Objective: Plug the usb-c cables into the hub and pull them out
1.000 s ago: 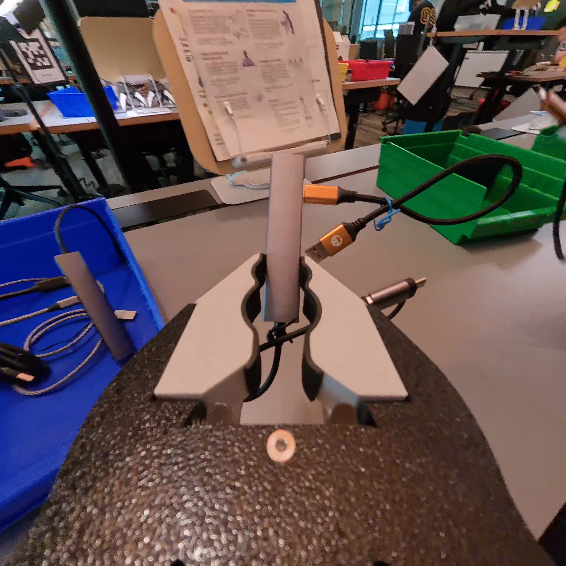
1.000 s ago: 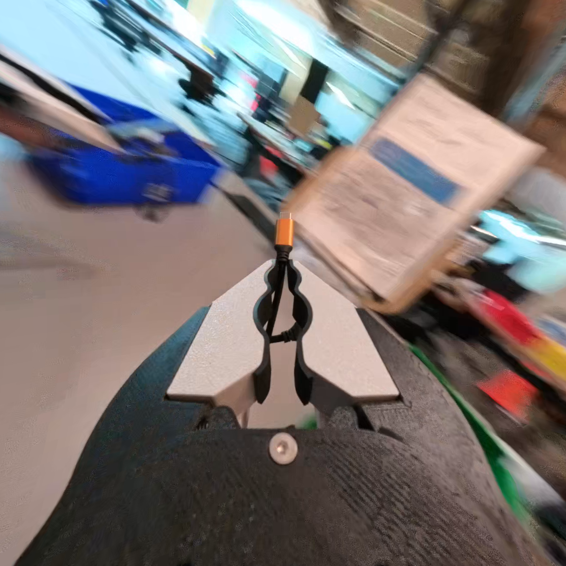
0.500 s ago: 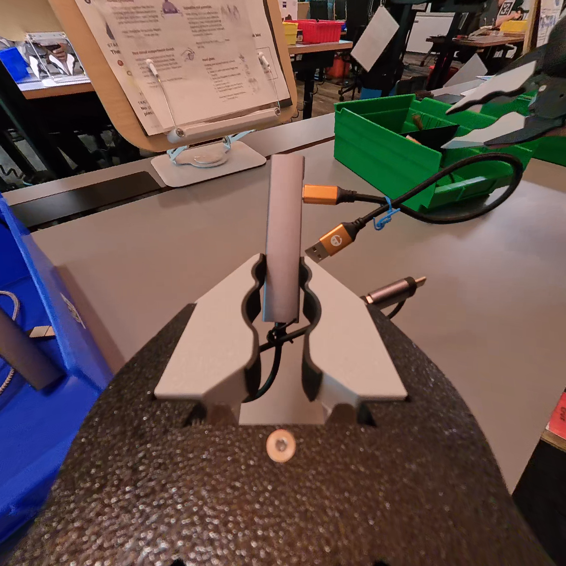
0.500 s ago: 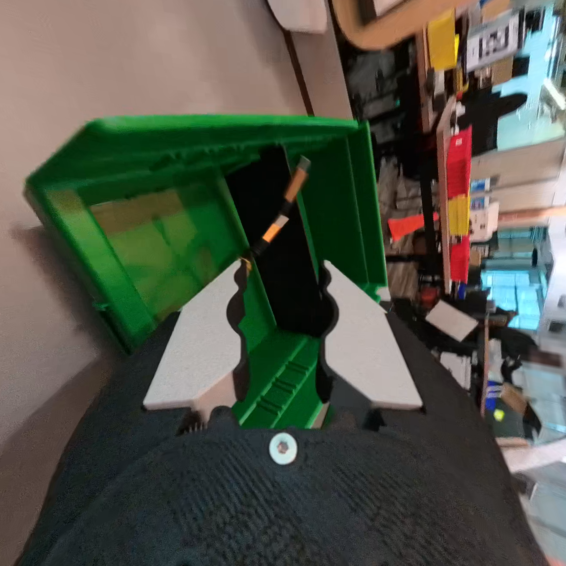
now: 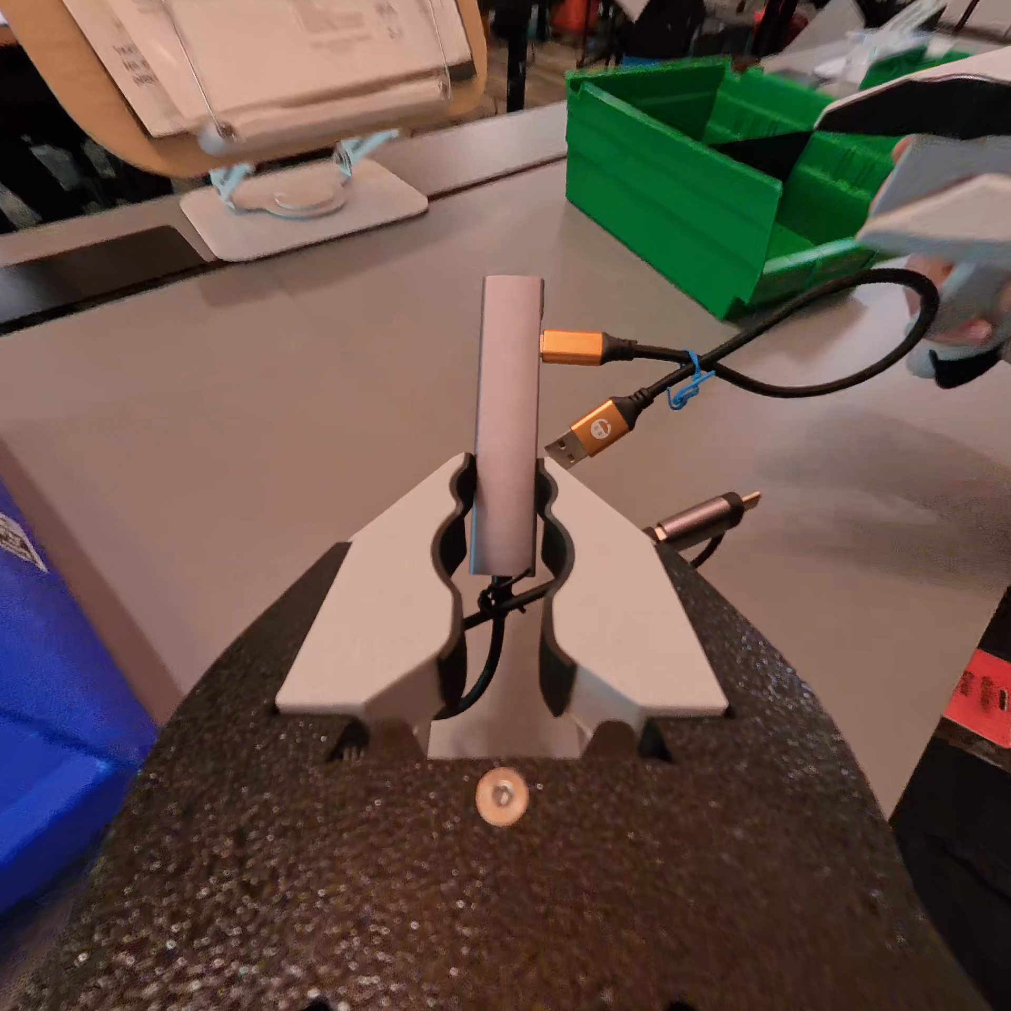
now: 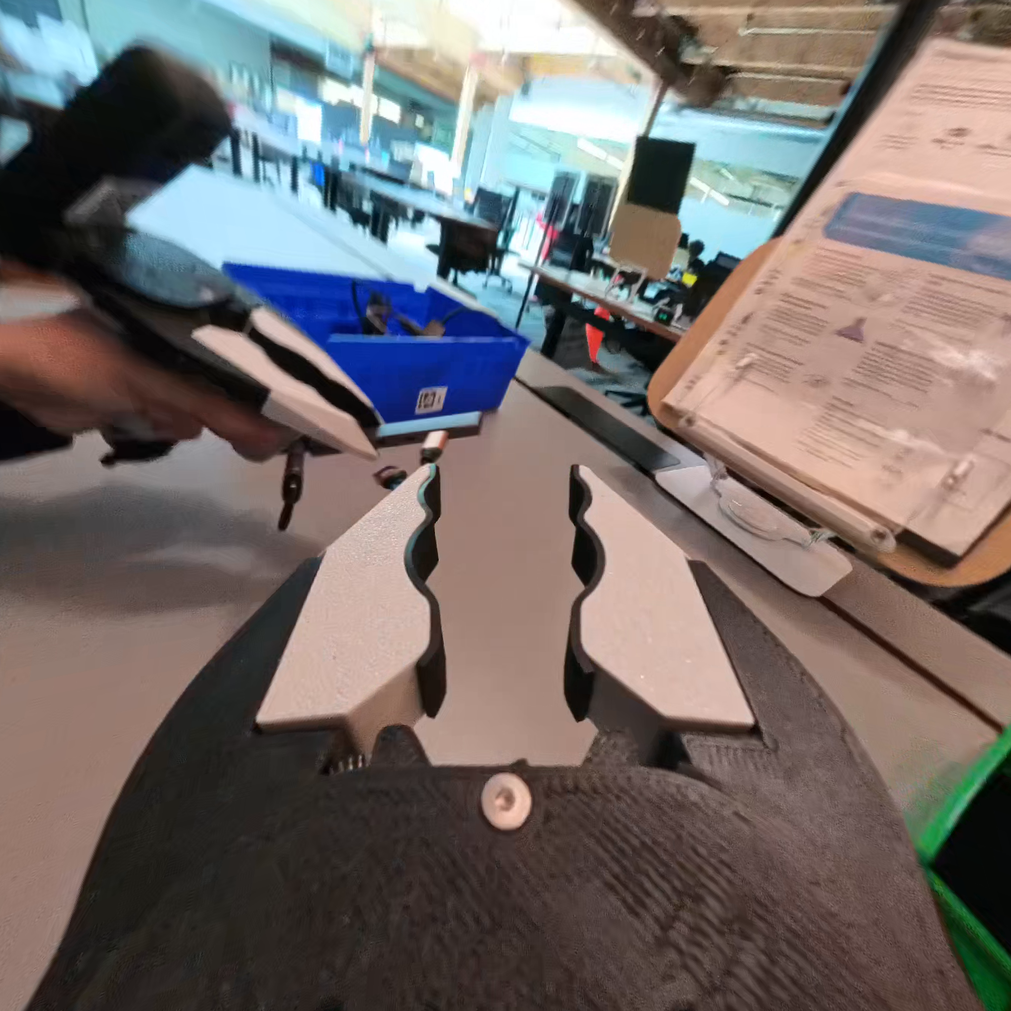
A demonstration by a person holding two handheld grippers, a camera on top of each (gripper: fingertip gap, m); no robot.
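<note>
Left gripper [image 5: 506, 465]: jaws closed on the hub [image 5: 509, 416], a slim grey bar standing up out of the jaws, long axis pointing to 12 o'clock in the left wrist view. It is held above the desk [image 5: 273, 383], not resting on it.

One orange-shelled plug [image 5: 571, 347] is seated in the hub's side port at about 3 o'clock from the bar, its axis square to the hub's long axis. Its black braided cable [image 5: 820, 350] loops out to the right and comes back, tied with a blue twist tie [image 5: 686, 383]. The cable's other orange plug [image 5: 593, 432] hangs free just beside the hub, lower down. The hub's own grey lead plug [image 5: 706, 517] dangles at roughly 4 o'clock.

Right gripper [image 6: 503, 476]: jaws wide open, nothing between them. In the right wrist view the hub [image 6: 429, 426] and the seated plug [image 6: 435, 437] sit at about 11 o'clock, just off the left jaw tip, near but apart.

Judgement: next step looks like pulling the seated plug. The right gripper is the free one and nearer the plug; the pull needs to run straight out along the plug axis, away from the hub side, while the left holds the hub steady.

Green bin [image 5: 684, 180] at 2 o'clock, blue bin [image 6: 426, 366] behind the hub in the right view.
</note>
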